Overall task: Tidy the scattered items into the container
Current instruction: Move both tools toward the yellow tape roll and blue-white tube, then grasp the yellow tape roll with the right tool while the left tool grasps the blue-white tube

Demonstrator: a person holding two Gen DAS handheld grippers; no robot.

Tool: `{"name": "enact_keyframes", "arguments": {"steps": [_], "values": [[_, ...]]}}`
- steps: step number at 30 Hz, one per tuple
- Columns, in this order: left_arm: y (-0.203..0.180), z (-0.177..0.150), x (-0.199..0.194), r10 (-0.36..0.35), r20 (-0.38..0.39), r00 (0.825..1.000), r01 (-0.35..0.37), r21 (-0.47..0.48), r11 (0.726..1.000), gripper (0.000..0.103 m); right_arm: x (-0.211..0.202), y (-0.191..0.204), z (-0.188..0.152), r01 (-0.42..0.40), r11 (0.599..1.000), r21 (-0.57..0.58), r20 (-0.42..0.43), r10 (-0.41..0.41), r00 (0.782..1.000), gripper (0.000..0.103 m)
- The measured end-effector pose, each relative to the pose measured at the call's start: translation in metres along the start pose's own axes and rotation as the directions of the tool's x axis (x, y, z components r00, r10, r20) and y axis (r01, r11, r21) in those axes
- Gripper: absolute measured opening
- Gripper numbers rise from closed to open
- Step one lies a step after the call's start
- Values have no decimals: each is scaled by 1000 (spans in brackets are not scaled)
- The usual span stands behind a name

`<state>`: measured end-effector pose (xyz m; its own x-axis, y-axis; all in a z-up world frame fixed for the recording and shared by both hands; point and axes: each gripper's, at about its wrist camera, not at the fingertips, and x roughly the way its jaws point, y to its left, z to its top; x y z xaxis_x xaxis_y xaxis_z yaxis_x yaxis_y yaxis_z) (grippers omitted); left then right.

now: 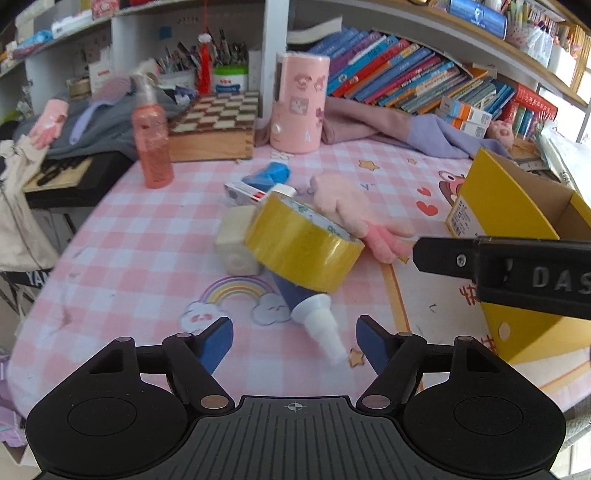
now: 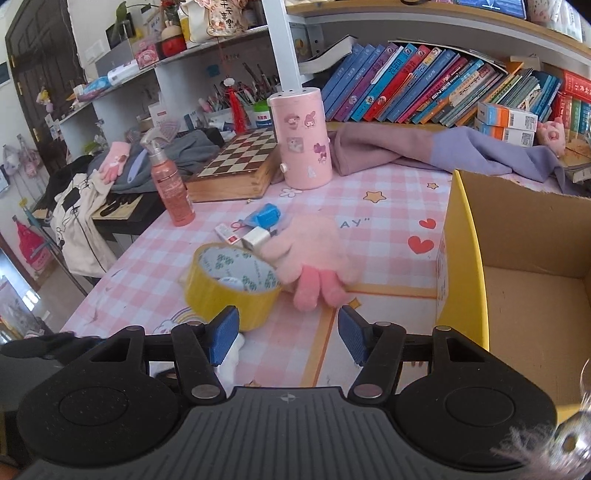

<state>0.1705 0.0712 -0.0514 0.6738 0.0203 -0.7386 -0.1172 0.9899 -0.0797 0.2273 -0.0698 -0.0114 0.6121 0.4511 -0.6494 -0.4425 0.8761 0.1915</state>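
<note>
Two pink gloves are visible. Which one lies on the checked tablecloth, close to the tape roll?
The pale pink glove touching the yellow tape roll; the other pink glove rests on grey clothing by the shelves.

Both views are bright with soft, even daylight; shadows on the pink checked tablecloth (image 1: 147, 240) are faint; the fisheye lenses bend the bookshelf (image 2: 424, 33) into a curve and darken the corners; the pink glove (image 2: 314, 254) and the white nozzle (image 1: 328, 338) look smeared by motion blur; the black grippers in the foreground stay sharp.
</note>
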Motion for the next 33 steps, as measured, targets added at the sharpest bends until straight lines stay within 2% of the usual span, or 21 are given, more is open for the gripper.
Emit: {"name": "enact_keyframes", "arguments": {"steps": [6, 13, 22, 24, 28, 33], "values": [[-6, 9, 24, 22, -30, 999, -21, 33, 999, 74, 21, -8, 13, -55, 998, 44, -43, 57, 997, 62], [7, 6, 22, 69, -62, 996, -67, 30, 997, 75, 58, -6, 21, -182, 968, 172, -147, 208, 967, 81], [5, 9, 22, 83, -76, 994, -79, 58, 995, 75, 109, 12, 29, -179, 966, 185, -225, 219, 949, 89], [6, 11, 22, 100, -75, 992, -97, 53, 994, 74, 117, 14, 31, -178, 967, 179, -230, 218, 949, 90], [7, 15, 24, 88, -72, 993, -85, 41, 996, 74, 119, 14, 35, -192, 968, 163, -229, 226, 947, 89], [1, 21, 31, 64, -66, 996, -60, 50, 997, 72, 97, 2, 51, -229, 958, 171, -127, 252, 960, 87]]}}
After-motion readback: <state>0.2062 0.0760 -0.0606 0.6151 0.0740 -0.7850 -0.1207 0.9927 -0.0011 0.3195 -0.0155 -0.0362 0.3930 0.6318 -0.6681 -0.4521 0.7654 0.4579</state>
